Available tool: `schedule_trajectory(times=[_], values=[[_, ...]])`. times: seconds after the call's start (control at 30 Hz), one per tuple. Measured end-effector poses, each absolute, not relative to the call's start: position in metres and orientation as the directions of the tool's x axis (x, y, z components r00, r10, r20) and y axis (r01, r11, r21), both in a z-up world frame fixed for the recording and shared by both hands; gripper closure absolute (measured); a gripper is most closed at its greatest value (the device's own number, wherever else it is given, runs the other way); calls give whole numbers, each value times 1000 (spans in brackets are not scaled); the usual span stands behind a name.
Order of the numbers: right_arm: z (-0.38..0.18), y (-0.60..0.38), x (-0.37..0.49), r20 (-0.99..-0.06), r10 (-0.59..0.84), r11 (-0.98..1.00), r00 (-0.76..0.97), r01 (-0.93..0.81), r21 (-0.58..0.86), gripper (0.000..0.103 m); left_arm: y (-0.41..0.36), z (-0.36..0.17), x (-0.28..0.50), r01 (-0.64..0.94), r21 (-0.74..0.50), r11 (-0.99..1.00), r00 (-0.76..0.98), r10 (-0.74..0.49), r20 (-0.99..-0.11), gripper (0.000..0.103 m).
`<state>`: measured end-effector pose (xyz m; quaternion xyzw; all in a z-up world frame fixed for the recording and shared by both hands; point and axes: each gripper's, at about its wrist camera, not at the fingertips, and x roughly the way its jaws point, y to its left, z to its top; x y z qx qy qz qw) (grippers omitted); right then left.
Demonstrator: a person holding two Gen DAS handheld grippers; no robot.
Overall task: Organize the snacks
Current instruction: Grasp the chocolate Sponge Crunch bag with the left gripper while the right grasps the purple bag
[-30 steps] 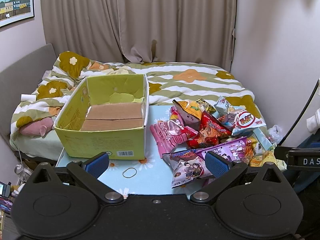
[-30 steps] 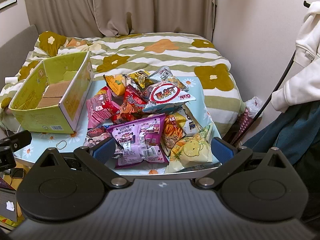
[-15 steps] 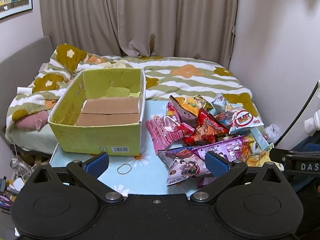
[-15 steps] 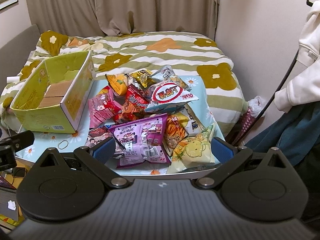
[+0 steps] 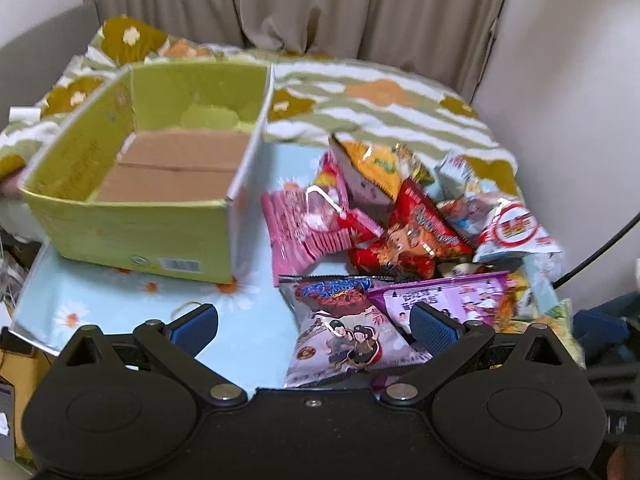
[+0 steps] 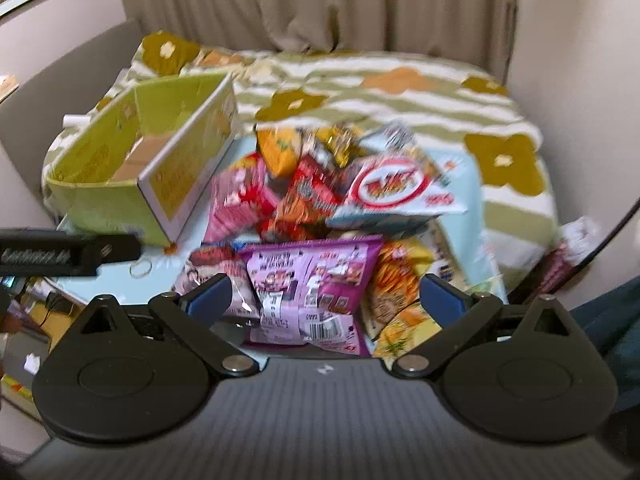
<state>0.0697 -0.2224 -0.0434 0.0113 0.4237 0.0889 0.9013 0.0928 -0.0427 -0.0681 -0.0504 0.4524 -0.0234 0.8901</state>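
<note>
Snack packets (image 6: 320,216) lie heaped over the right half of the light-blue table (image 5: 132,300), reaching its right and near edges. At the table's left edge stands an open green cardboard box (image 5: 132,232) holding no packets, its bare brown bottom showing. Left gripper (image 5: 314,326) hovers at the near edge with fingers spread apart around nothing, a grey cartoon packet (image 5: 344,340) below. Right gripper (image 6: 324,294) hangs likewise parted and empty over a purple packet (image 6: 308,276).

light: soft, even indoor | blur: motion smear both views | edges: fisheye curvature, dark corners
</note>
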Motion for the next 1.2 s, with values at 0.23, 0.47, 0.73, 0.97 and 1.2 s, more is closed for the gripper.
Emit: schedule_trajectory(times=[0.23,0.47,0.73,0.97,1.2], values=[[-85,-226,95,-799,230,971,555,-189,148,0,-52,-117,134,-50,-137,989,514,-92,-853,0],[-110,-226,113,-819,267,961,508,-210,182,0,-52,-146,152,-76,-160,984,461,-108,-881,3],[-125,-223,121,-831,311,947,460,-222,232,0,-50,-152,151,-74,-207,975,443,-154,-883,10],[-132,-222,120,-839,310,948,447,-216,235,0,-56,-172,151,-38,-232,972,382,-201,-902,33],[-135,-219,120,-837,311,947,450,-215,237,3,-52,-156,137,-2,-188,982,430,-169,-887,44]])
